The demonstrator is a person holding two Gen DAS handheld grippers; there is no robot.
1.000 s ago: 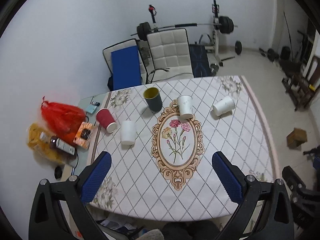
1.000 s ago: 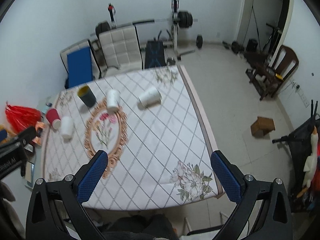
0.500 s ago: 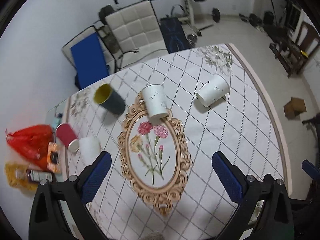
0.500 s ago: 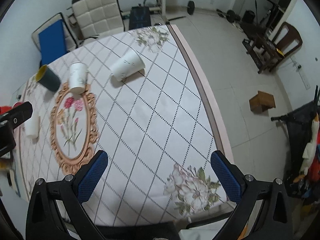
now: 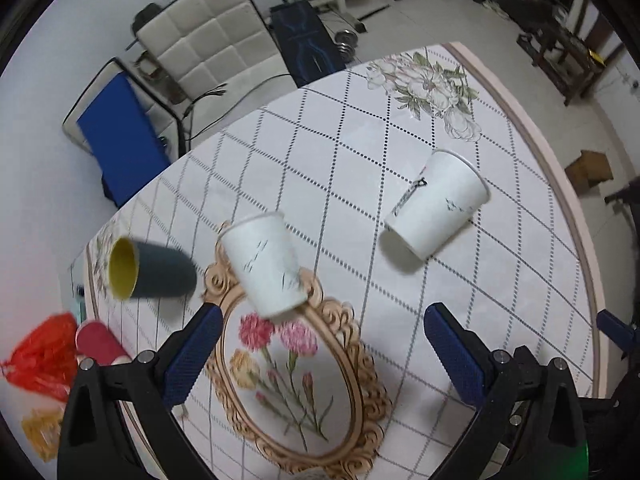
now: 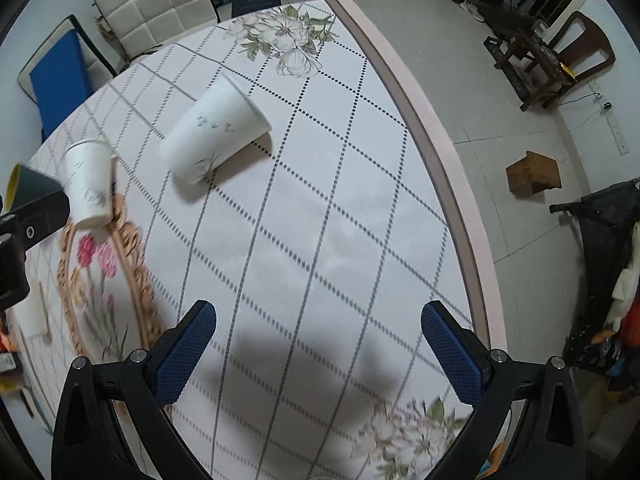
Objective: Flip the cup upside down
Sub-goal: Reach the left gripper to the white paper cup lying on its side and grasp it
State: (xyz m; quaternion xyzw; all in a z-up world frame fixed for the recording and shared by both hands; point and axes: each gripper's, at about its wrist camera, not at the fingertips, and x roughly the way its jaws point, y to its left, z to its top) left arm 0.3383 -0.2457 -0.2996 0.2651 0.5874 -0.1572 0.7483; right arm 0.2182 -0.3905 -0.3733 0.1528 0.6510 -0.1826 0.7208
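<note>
Several cups stand or lie on the patterned tablecloth. A white paper cup stands mouth up at the top of the oval flower motif, just beyond my open left gripper; it also shows in the right wrist view. A second white cup lies on its side to the right; in the right wrist view it lies well beyond my open, empty right gripper. A dark cup with a yellow inside stands at the left. A red cup lies further left.
A red bag sits at the table's left edge. A white chair and a blue-seated chair stand behind the table. The table's right edge drops to the floor, where a small box sits.
Both grippers have moved forward and down toward the table; the cups appear much larger. The left gripper now sits close before the upright white cup. Both stay open.
</note>
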